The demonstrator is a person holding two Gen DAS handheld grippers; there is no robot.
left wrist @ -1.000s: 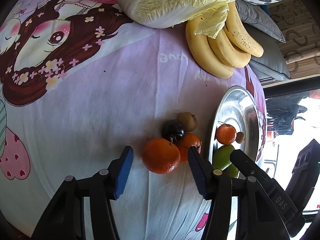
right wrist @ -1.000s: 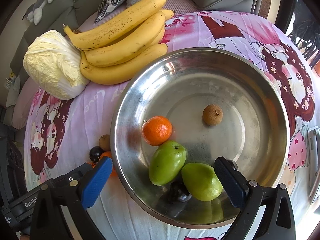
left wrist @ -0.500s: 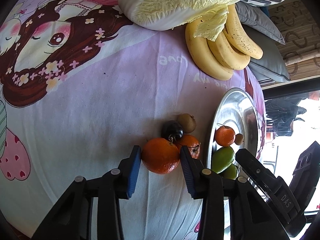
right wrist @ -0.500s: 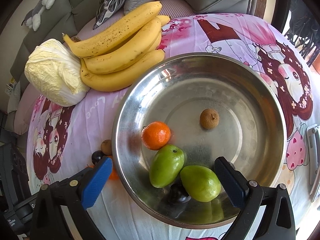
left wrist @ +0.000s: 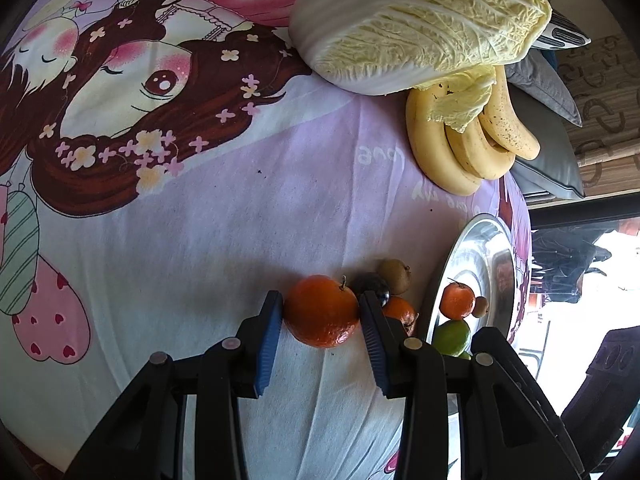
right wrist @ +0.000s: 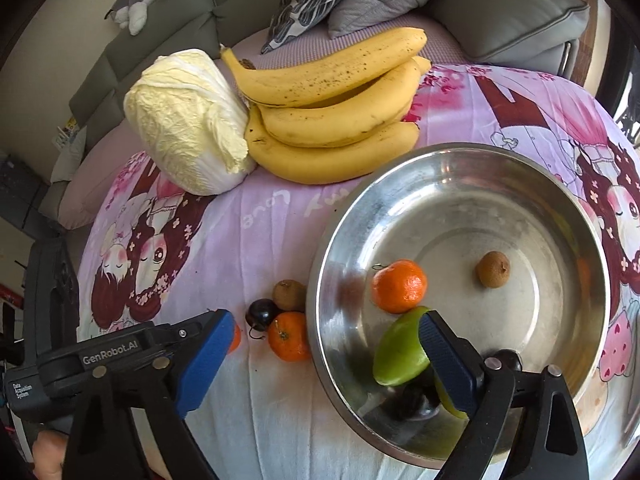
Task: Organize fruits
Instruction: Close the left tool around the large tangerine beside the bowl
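On table, left tongs (left wrist: 321,314) clench an orange (left wrist: 321,311) w/ both pads. Right tongs (right wrist: 326,340) closing over bowl (right wrist: 320,320) rim, nothing gripped.

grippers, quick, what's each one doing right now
Left gripper: shut on the orange, fingers pressing both sides.
Right gripper: open, closing, holding nothing; it straddles the bowl's near rim.

wrist views angled down, sharing bowl (left wrist: 466,248)
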